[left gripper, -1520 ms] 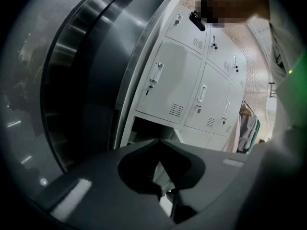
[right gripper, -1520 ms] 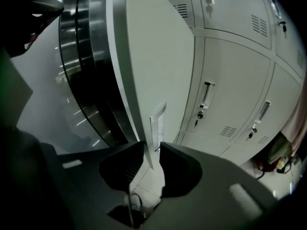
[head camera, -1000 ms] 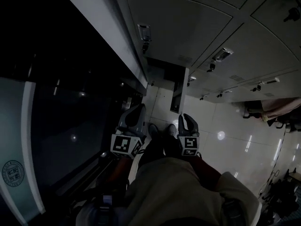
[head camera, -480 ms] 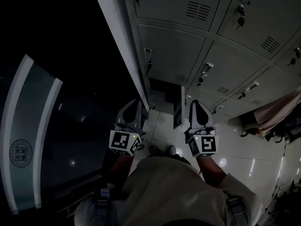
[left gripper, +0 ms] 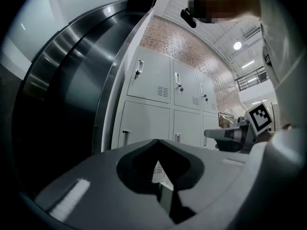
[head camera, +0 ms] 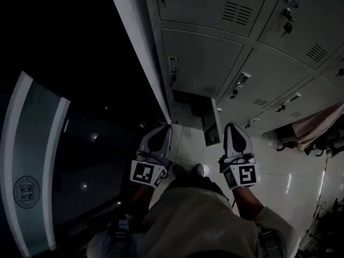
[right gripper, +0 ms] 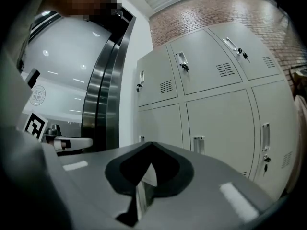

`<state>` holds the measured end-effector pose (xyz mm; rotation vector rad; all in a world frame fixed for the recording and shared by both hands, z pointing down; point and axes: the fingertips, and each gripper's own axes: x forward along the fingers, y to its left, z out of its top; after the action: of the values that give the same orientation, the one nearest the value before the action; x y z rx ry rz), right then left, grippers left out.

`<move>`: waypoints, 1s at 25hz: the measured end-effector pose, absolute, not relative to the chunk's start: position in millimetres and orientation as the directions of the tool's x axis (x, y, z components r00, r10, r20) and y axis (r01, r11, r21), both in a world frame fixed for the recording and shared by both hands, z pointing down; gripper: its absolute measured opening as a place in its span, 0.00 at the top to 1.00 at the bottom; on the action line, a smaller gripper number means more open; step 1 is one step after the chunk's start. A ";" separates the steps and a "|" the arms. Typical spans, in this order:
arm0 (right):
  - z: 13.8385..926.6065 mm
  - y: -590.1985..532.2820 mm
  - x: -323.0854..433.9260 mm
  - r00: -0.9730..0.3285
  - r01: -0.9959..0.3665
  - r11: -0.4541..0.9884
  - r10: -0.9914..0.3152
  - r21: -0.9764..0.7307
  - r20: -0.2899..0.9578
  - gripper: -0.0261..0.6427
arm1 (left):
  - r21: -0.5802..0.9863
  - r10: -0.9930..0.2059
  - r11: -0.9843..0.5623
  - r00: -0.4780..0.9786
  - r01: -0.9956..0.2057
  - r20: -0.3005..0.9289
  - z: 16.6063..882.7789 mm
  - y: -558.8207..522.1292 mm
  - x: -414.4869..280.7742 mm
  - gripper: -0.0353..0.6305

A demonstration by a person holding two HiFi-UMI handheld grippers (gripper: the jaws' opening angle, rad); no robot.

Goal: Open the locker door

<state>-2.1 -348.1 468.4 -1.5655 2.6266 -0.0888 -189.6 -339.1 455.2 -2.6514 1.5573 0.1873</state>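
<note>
A bank of grey metal lockers (head camera: 207, 58) fills the top of the head view, each door with a small handle and lock (head camera: 173, 69). One low locker door (head camera: 210, 123) stands ajar beside a dark opening. My left gripper (head camera: 161, 132) and right gripper (head camera: 234, 129) are held side by side in front of my body, well short of the lockers and pointing at them. The left gripper (left gripper: 157, 141) has its tips together and is opening, with nothing between the jaws. The right gripper (right gripper: 151, 143) is shut and empty. Closed locker doors (right gripper: 216, 123) lie ahead of it.
A dark curved glass and steel wall (head camera: 32, 160) runs along the left, close to the left gripper. Glossy floor tiles (head camera: 279, 165) lie below. Pinkish cloth and dark bags (head camera: 317, 128) sit by the lockers at the right. My shoes (head camera: 185, 170) show between the grippers.
The view has tilted up and more locker rows show. Both grippers rose from beside my legs and stand higher and wider apart, then sank slightly in the picture.
</note>
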 end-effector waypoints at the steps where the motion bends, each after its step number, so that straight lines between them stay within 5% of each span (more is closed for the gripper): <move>1: 472.4 -347.5 -4.4 -0.473 -0.875 0.475 -0.880 -0.093 -0.042 0.96 | 0.012 -0.862 -0.495 0.489 -0.869 -0.136 460.6 -340.3 -190.6 0.89; 5: 487.1 -342.1 -9.8 -0.453 -0.883 0.455 -0.890 -0.117 -0.049 0.96 | 0.019 -0.860 -0.500 0.494 -0.866 -0.126 477.1 -340.8 -195.1 0.75; 16: 446.5 -312.3 -12.2 -0.479 -0.859 0.494 -0.868 -0.136 -0.133 0.96 | 0.022 -0.869 -0.493 0.491 -0.870 -0.060 473.2 -295.5 -202.3 0.82; 25: 428.3 -228.4 57.5 -0.441 -0.876 0.465 -0.880 -0.128 -0.177 0.96 | -0.009 -0.870 -0.487 0.486 -0.873 -0.085 445.3 -225.5 -141.7 0.85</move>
<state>57.5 -228.4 428.3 -1.5207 2.4954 -0.0254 -141.7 -225.5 445.3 -2.6637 1.5634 0.1068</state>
